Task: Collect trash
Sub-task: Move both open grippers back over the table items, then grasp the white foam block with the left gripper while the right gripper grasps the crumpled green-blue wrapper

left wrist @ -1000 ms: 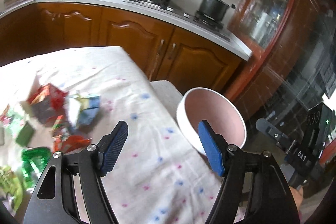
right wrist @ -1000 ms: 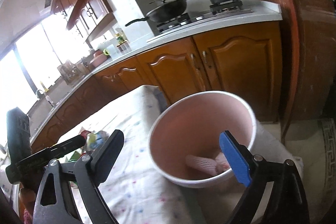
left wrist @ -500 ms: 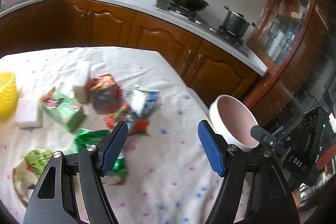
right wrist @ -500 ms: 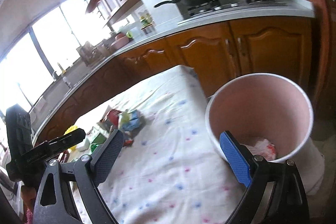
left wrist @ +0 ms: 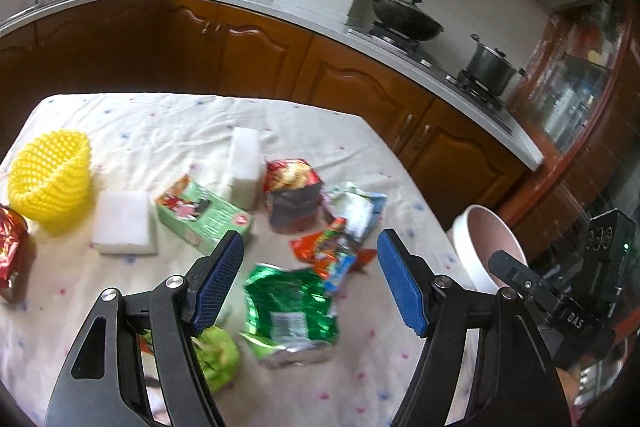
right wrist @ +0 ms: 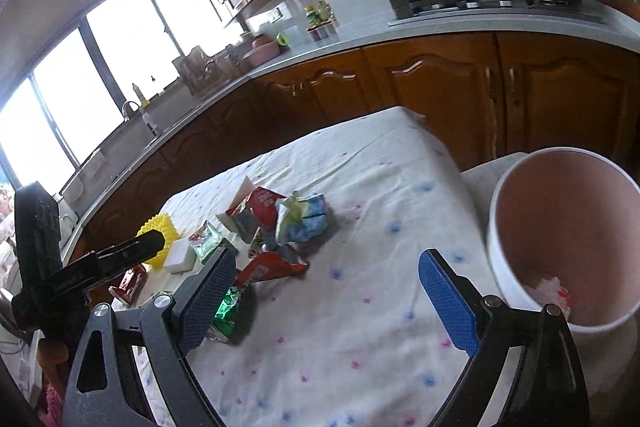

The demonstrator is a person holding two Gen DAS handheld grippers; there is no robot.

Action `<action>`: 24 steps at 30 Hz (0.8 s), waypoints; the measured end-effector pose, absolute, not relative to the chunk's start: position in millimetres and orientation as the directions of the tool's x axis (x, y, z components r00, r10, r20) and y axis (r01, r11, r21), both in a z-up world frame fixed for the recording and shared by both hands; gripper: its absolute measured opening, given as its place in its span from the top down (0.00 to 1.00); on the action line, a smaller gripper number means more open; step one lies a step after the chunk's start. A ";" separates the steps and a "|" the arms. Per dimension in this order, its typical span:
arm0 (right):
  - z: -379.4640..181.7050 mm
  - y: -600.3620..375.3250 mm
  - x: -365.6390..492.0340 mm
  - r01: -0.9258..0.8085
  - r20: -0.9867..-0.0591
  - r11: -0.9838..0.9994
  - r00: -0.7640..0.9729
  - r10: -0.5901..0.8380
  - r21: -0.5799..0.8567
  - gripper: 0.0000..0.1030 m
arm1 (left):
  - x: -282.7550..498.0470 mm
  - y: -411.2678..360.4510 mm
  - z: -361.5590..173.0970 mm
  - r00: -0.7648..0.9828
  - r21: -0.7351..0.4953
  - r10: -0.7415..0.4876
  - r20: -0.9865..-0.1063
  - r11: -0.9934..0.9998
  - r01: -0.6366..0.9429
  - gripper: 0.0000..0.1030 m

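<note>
Several crumpled wrappers lie on the dotted tablecloth (left wrist: pixel 168 131): a green foil wrapper (left wrist: pixel 292 311), an orange-red wrapper (left wrist: pixel 326 251), a dark red snack bag (left wrist: pixel 294 187) and a white-blue wrapper (left wrist: pixel 358 207). My left gripper (left wrist: pixel 308 283) hovers open over the green foil wrapper, holding nothing. The pink trash bin (left wrist: pixel 486 247) stands off the table's right edge. In the right wrist view my right gripper (right wrist: pixel 328 301) is open and empty over bare cloth, the pile (right wrist: pixel 280 223) ahead to its left. The bin (right wrist: pixel 560 223) is at its right, with crumpled trash (right wrist: pixel 548 287) inside.
A yellow mesh basket (left wrist: pixel 50 179), two white sponges (left wrist: pixel 124 223), a green carton (left wrist: pixel 204 215), a red wrapper (left wrist: pixel 12 251) and a light green wrapper (left wrist: pixel 218 353) also lie on the table. Wooden cabinets (left wrist: pixel 348 87) and a counter with a wok (left wrist: pixel 404 15) run behind.
Both views have swung left, away from the bin and over the table. The bin slid to the right edge and the trash pile came in front of the grippers. Both stayed open.
</note>
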State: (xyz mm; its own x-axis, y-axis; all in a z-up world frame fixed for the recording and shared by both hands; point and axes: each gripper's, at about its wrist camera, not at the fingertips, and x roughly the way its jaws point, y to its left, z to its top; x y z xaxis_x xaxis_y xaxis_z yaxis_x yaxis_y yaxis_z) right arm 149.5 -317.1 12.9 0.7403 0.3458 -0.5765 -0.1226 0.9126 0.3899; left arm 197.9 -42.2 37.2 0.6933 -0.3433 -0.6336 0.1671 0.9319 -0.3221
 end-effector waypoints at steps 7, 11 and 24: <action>10.5 -299.9 171.8 -0.154 -0.591 0.913 0.719 0.367 0.379 0.09 | 229.7 -28.3 32.0 0.686 -0.284 -0.278 -0.672 0.953 0.107 0.31; 9.1 -295.3 189.8 -0.158 -0.596 0.910 0.710 0.375 0.384 0.09 | 257.4 -26.5 30.0 0.673 -0.244 -0.231 -0.702 0.967 0.078 0.31; -16.4 -269.0 251.2 -0.186 -0.662 0.909 0.634 0.400 0.372 0.29 | 338.4 -37.6 -0.8 0.589 -0.159 -0.168 -0.791 0.985 0.068 0.32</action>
State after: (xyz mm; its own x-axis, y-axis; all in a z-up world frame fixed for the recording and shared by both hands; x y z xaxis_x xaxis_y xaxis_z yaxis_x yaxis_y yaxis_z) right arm 251.2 -269.0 -16.4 0.6336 0.4003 -0.6620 -0.1856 0.9094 0.3722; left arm 338.4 -37.6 -0.8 0.5889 -0.1681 -0.7905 0.0677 0.9849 -0.1590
